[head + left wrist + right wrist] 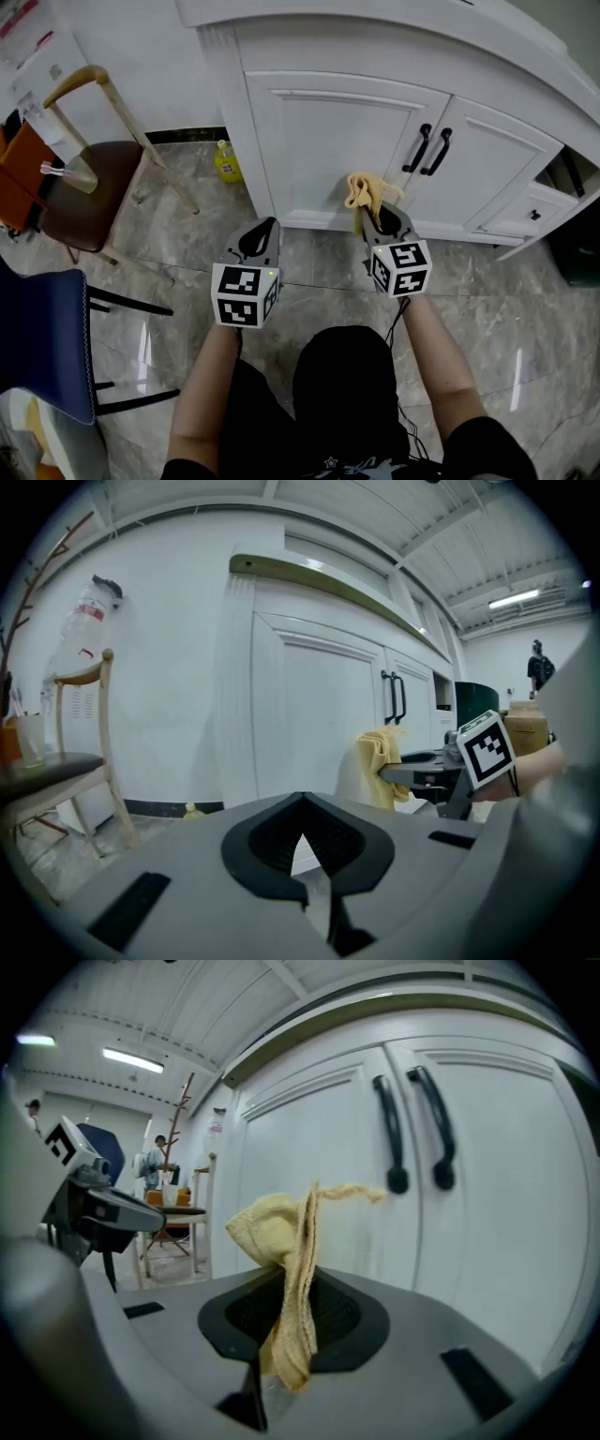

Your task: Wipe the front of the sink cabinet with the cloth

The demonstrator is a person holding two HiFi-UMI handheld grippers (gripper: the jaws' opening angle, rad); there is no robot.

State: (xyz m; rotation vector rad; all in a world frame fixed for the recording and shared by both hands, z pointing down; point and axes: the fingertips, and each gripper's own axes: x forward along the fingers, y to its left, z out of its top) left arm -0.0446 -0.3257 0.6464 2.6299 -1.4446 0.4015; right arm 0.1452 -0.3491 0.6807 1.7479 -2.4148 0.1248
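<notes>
At centre frame in the head view, the right gripper is clamped on the cloth, held at the foot of the sink cabinet, below and left of its 2 black handles; contact is unclear. Wiping well likely means pressing the bunch flat to the panel and sweeping in overlapping passes, with the jaws kept off the paint. The cloth is pale yellow, coarse-woven and crumpled, 1 corner trailing loose. Lower left, the left gripper is closed on nothing.

Marble floor; wooden chair (brown seat)
</notes>
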